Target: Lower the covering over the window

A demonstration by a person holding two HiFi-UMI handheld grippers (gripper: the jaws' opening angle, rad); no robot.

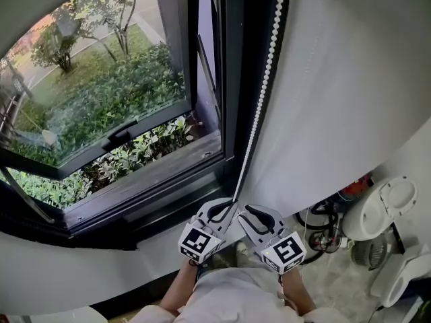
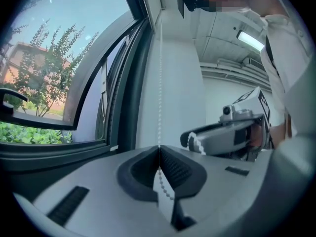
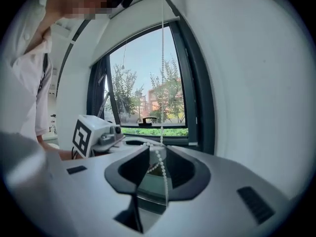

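White bead chain [image 1: 259, 106]: left hand-held gripper [image 2: 159, 154] clamps it, right hand-held gripper [image 3: 158, 154] gapes around it.

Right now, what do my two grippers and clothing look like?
Both the left gripper and right gripper are pale grey shells with black ribbed jaw pads. Each carries a white cube with black square markers. You wear a light top.

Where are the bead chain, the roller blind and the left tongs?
bead chain [image 1: 264, 93], head view, mid-length of the strand.
roller blind [image 1: 337, 79], head view, bare white fabric.
left tongs [image 2: 159, 151], left gripper view, shut tips pinching the chain.
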